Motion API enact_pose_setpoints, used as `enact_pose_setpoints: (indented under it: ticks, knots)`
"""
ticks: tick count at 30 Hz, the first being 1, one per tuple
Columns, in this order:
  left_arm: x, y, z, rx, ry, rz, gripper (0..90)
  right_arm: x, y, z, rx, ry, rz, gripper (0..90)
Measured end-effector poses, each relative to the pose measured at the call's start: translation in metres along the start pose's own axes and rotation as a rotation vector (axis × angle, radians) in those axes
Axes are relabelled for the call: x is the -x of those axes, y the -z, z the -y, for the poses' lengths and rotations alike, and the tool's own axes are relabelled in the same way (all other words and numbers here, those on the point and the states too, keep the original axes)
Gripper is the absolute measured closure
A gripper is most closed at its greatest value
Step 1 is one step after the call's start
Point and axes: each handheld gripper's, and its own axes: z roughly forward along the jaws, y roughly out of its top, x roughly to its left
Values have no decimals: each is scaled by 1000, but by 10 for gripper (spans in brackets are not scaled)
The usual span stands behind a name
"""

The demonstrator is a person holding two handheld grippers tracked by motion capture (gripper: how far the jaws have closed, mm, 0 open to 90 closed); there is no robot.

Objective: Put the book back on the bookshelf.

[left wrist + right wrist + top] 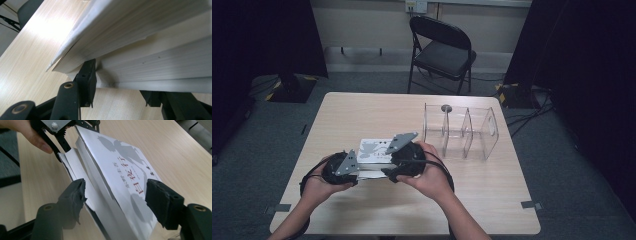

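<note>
Nearest to the person, at the front part of the table (pixel 362 210), a white book (pixel 374 150) is held up between the two grippers; in the high view the left gripper (pixel 354 172) is seen at the book's near left corner and the right gripper (pixel 388 172) just beside it, at the near edge, each one carried in a hand. In the left gripper view the jaws are set on the thick page block (pixel 155 65): one black pad presses against the pages from the left, below the lifted cover, and the other jaw is seen under the block at the right, so part of the book is gripped there. In the right gripper view the jaws stand apart on both sides of the book; the torn left pad is close to the page edges and the right pad is beside the cover with the printed red and grey characters (pixel 132 178), but no pressing is seen, so this gripper is taken as loose around the book. The left gripper is also seen there at the book's far corner (pixel 63 138). Farther on the table, to the right, a clear plastic box with dividers (pixel 460 131) is standing, well apart from the book; behind the table a black folding chair (pixel 443 47) is placed.
</note>
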Motion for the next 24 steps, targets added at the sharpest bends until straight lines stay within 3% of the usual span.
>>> enact_pose_setpoints:
  ticks: [2, 8, 9, 12, 14, 18, 24]
  knots:
    - [-1, 3, -2, -9, 8, 24, 515, 2, 10, 14, 7, -80, -7, 307]
    - [-3, 7, -4, -18, 22, 40, 519, 7, 18, 42, 15, -123, 21, 291]
    - [-4, 9, -6, -42, 18, 39, 522, 7, 18, 48, 12, -131, 24, 280]
    - [-6, 10, -6, -44, 23, 49, 534, 8, 6, 74, -20, -167, 6, 251]
    - [-8, 11, -7, -44, 31, 53, 537, 8, 2, 80, -30, -178, 3, 248]
    - [-12, 15, -8, -58, 41, 65, 554, 11, -21, 110, -57, -247, -9, 244]
    - [-14, 18, -13, -83, 33, 90, 558, 10, -39, 132, -72, -299, -32, 245]
